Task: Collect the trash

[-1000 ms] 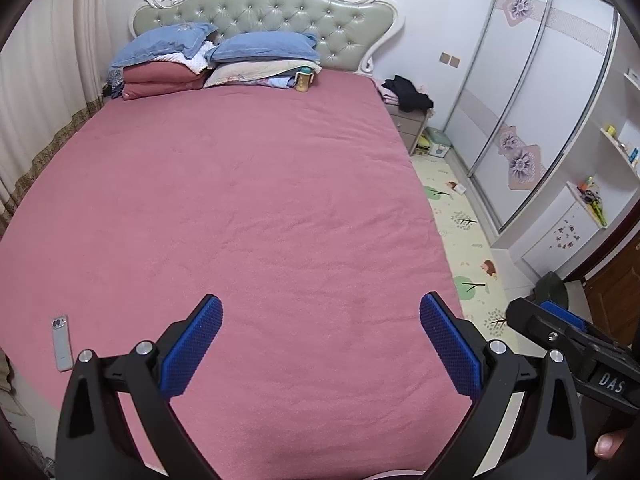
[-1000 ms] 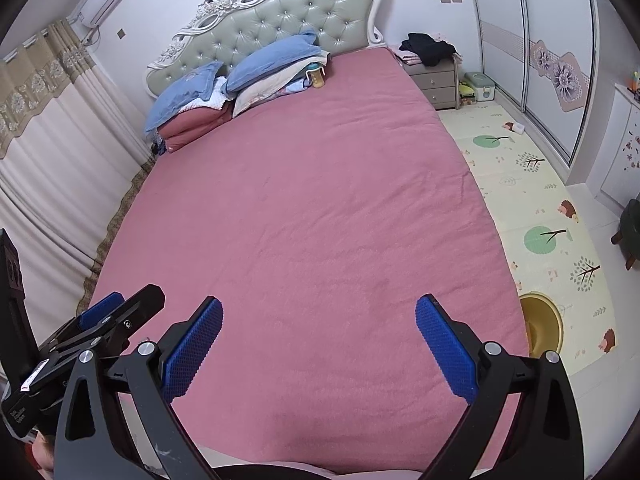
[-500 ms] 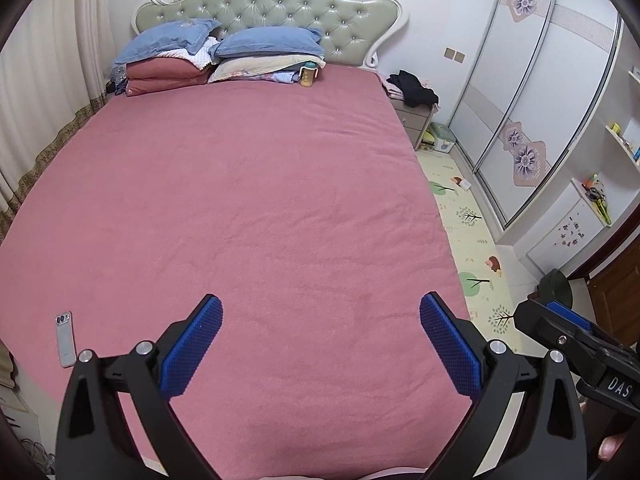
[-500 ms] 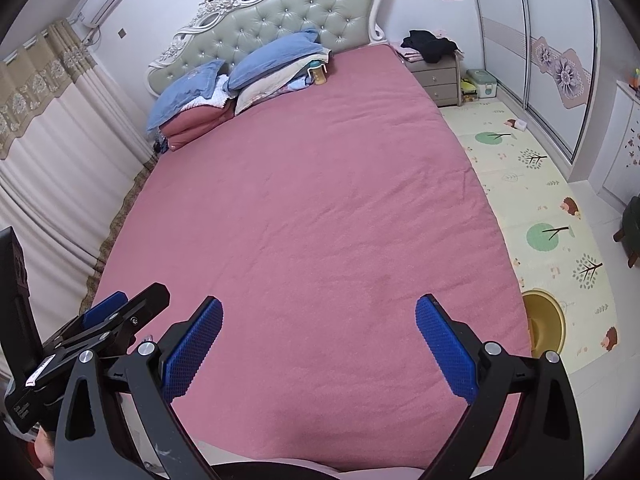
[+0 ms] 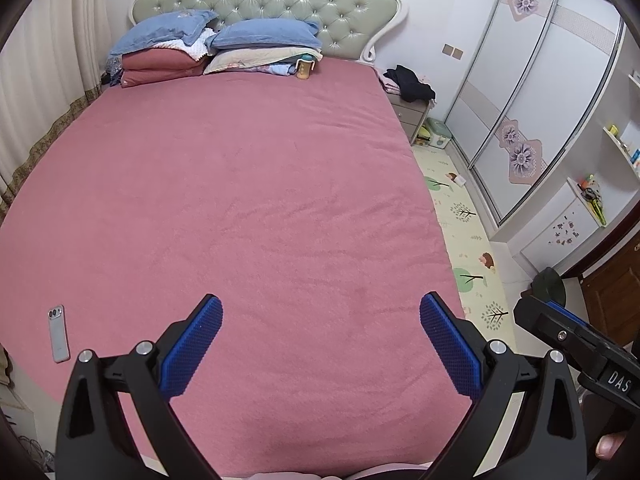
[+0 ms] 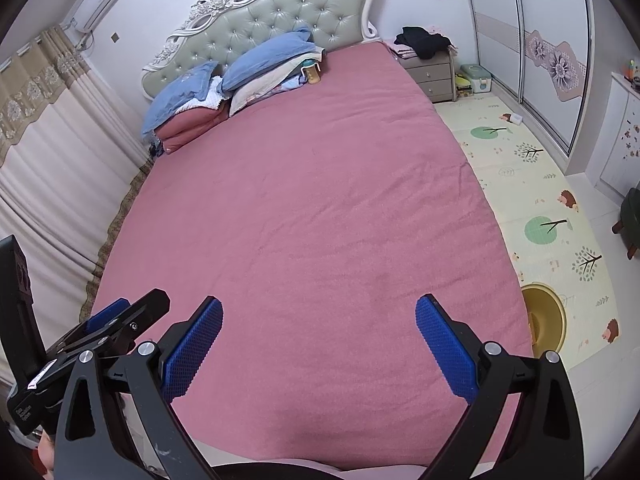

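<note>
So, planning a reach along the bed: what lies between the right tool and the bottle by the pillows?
Only bare pink bedspread. The right wrist view shows nothing lying on it between the right tool and the bottle.

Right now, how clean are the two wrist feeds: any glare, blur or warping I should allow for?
Left wrist view: even light, sharp; fisheye bows the white sliding wardrobe doors and black corners vignette. Right wrist view: same curve on the pink bedspread edge; soft sheen on the green tufted headboard, no harsh glare.
</note>
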Motion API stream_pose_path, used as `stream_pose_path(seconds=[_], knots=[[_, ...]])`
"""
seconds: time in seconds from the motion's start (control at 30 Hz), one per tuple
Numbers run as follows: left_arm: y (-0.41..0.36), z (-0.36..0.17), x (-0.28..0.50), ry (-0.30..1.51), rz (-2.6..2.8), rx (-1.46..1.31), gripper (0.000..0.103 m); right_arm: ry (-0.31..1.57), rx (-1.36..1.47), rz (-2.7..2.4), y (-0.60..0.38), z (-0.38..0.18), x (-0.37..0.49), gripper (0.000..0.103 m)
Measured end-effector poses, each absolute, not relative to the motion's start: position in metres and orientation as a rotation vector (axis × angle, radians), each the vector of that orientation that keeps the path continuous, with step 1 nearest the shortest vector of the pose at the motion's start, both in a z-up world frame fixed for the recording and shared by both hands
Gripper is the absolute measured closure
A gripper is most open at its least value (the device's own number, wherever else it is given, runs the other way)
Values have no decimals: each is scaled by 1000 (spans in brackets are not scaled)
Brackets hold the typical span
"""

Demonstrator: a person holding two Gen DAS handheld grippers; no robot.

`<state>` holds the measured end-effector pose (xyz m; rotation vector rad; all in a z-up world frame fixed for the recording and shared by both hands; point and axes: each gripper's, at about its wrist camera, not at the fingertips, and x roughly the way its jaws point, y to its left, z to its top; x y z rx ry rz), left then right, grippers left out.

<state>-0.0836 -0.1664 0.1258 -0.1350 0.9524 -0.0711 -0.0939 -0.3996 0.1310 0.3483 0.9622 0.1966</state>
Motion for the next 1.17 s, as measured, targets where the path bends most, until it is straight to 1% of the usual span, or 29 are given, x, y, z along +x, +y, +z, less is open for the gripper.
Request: stream_pose_path(seconds=[1.17], knots=[[-163, 123, -86, 968, -38, -154, 4, 977, 344, 225, -396, 128, -92, 9]])
